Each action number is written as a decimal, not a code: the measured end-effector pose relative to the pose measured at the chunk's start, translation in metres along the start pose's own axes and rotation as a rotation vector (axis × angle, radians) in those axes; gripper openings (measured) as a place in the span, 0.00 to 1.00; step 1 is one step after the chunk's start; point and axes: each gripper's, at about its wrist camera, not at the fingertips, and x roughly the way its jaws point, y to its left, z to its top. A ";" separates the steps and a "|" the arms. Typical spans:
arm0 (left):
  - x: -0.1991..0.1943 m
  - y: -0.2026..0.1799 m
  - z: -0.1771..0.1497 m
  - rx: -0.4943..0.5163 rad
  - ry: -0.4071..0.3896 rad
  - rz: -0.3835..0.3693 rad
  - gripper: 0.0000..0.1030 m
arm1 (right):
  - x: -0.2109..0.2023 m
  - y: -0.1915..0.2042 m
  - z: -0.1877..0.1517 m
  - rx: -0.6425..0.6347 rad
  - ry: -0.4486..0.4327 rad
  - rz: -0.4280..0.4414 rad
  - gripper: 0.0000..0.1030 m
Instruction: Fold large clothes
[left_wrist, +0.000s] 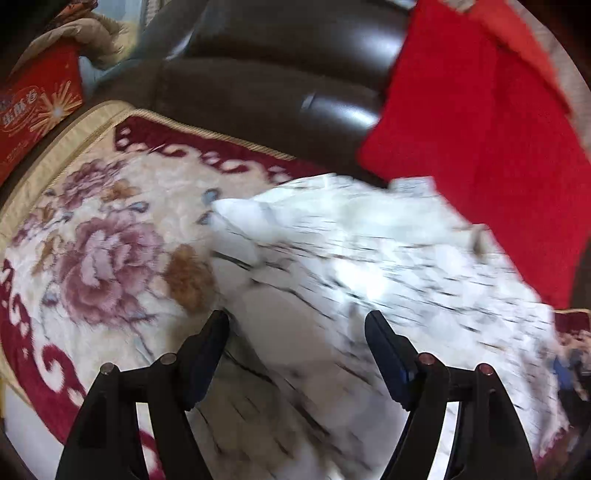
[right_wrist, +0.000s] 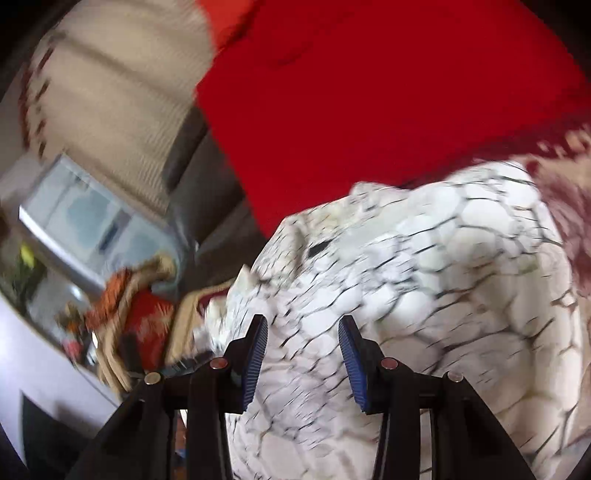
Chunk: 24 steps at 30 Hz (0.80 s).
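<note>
The large white garment (left_wrist: 369, 266), quilted with thin black crackle lines, lies rumpled on a floral blanket (left_wrist: 110, 240). My left gripper (left_wrist: 295, 321) hovers over its near edge, jaws wide open, nothing between the pads. In the right wrist view the same garment (right_wrist: 424, 258) rises as a puffy mound close to the camera. My right gripper (right_wrist: 303, 321) has its blue pads part-closed, with the white fabric filling the gap between them down to the finger bases. It looks clamped on a thick fold. The picture is blurred.
A red cloth (left_wrist: 480, 122) drapes over the dark leather sofa back (left_wrist: 277, 74) behind the garment, and also shows as the red cloth (right_wrist: 369, 92). A red printed box (left_wrist: 33, 110) stands at the far left. A window (right_wrist: 81, 218) and cluttered items (right_wrist: 140, 314) are at left.
</note>
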 end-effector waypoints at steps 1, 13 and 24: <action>-0.006 -0.005 -0.005 0.013 -0.018 -0.012 0.75 | 0.004 0.008 -0.007 -0.032 0.020 -0.005 0.43; 0.001 -0.037 -0.056 0.206 -0.010 0.102 0.91 | 0.032 0.018 -0.048 -0.145 0.191 -0.193 0.44; -0.057 -0.029 -0.066 0.175 -0.127 0.031 0.91 | 0.012 0.055 -0.067 -0.177 0.118 -0.106 0.45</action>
